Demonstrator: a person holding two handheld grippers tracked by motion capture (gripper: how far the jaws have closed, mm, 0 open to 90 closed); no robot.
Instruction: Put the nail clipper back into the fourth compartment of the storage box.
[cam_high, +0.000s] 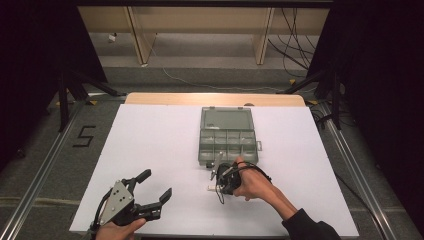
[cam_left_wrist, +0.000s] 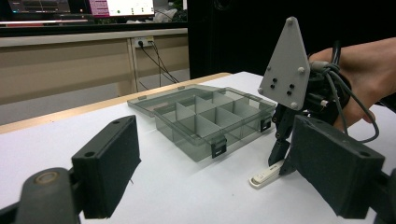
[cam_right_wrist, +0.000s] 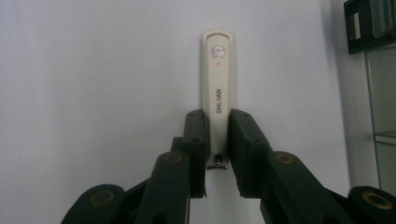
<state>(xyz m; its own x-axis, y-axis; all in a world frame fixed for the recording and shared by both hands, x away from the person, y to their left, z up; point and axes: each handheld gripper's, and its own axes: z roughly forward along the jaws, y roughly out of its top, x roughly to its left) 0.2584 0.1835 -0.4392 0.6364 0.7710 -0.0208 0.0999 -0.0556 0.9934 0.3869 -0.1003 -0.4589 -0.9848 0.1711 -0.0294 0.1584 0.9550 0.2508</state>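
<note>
Nearest, the left gripper (cam_high: 150, 192) waits wide open at seven o'clock. Centrally, the right gripper (cam_right_wrist: 217, 140) pinches a slim cream plastic nail clipper (cam_right_wrist: 218, 88) on the white table (cam_high: 150, 140) — likely mid-grasp; next, lifting toward the open smoky compartment box (cam_high: 227, 137) at twelve o'clock.

In the high view, the cream nail clipper (cam_high: 212, 188) is largely covered by the right hand-held gripper (cam_high: 218, 187) and the hand (cam_high: 252, 181) holding it, and the contents of the compartments of the grey compartment box (cam_high: 228, 136) are too small to be made out. In the right gripper view, the clipper's near end is hidden between the jaws, and the box (cam_right_wrist: 376, 70) is cut off by the right edge. In the left gripper view, the left hand-held gripper (cam_left_wrist: 224, 172) is cut off by the bottom edge.
</note>
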